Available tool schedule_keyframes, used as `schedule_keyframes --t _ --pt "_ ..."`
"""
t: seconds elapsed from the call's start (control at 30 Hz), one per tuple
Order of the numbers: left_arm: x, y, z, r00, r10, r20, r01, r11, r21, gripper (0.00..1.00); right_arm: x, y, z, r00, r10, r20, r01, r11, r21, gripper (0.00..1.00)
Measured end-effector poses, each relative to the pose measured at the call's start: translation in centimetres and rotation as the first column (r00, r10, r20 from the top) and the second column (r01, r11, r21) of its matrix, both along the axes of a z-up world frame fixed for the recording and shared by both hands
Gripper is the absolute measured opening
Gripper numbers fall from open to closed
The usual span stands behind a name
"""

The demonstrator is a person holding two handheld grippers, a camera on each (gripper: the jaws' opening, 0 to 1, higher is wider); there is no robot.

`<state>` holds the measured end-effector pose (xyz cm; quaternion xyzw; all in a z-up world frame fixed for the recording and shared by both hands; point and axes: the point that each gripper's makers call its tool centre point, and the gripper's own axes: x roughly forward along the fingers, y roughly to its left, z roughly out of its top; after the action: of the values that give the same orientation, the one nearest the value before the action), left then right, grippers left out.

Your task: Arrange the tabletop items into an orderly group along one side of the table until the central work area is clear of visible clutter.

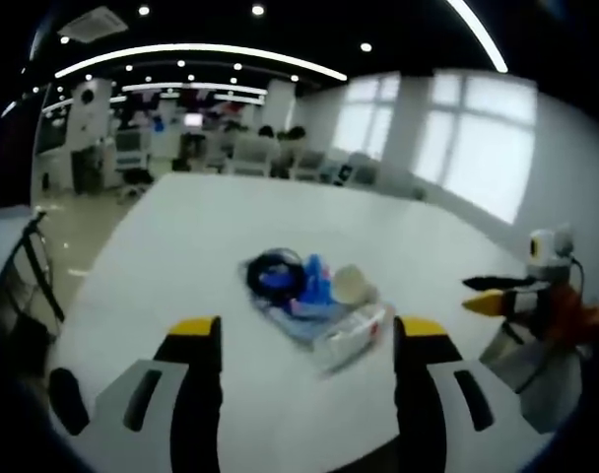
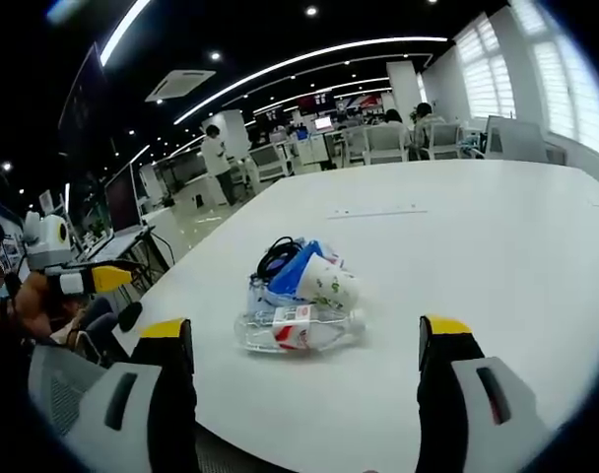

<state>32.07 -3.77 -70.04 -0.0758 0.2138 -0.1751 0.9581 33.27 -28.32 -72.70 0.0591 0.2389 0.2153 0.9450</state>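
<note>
**Clutter still mid-surface**

Both tools, left (image 1: pixel 308 345) and right (image 2: pixel 306 350), hang open and empty. The clear plastic bottle (image 2: pixel 299 330), paper cup (image 2: pixel 328 283) and black cable coil (image 2: pixel 278 256) sit heaped centrally on the white surface (image 2: pixel 497 236); nothing seems sorted yet.

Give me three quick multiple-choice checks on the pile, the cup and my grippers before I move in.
1. Where is the pile?
A. mid-table
B. on a chair
C. on the floor

2. What colour is the bottle label?
A. green
B. red and white
C. black

3. How do the left gripper and right gripper stand?
A. both shut on the cup
B. one holds the bottle
C. both open, holding nothing

Key: 1 A, it sits on the white table, away from the edges. 2 B, a red-and-white band wraps the clear bottle. 3 C, each view shows jaws spread wide short of the pile; the cup lies untouched.
</note>
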Motion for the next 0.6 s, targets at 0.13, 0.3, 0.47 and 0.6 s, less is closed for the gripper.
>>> schedule_keyframes --t 0.13,0.3,0.47,0.6 --pt "-0.12 -0.16 0.01 1.0 -0.003 -0.006 0.003 1.0 -0.017 0.66 -0.07 0.06 0.08 1.0 0.0 0.0 0.0 1.0 0.003 0.95" --pt "-0.25 -0.26 0.01 1.0 -0.006 -0.011 0.006 1.0 -0.025 0.63 -0.13 0.03 0.01 1.0 0.0 -0.002 0.0 1.0 -0.003 0.96" --pt "-0.26 -0.23 -0.06 1.0 -0.003 -0.017 0.002 0.999 -0.033 0.63 -0.14 -0.02 0.03 1.0 -0.003 -0.002 0.003 1.0 -0.002 0.95" --pt "-0.29 -0.26 -0.14 1.0 -0.003 -0.022 0.003 0.999 -0.036 0.62 -0.14 -0.07 -0.14 1.0 -0.002 -0.008 0.002 1.0 -0.013 0.96"
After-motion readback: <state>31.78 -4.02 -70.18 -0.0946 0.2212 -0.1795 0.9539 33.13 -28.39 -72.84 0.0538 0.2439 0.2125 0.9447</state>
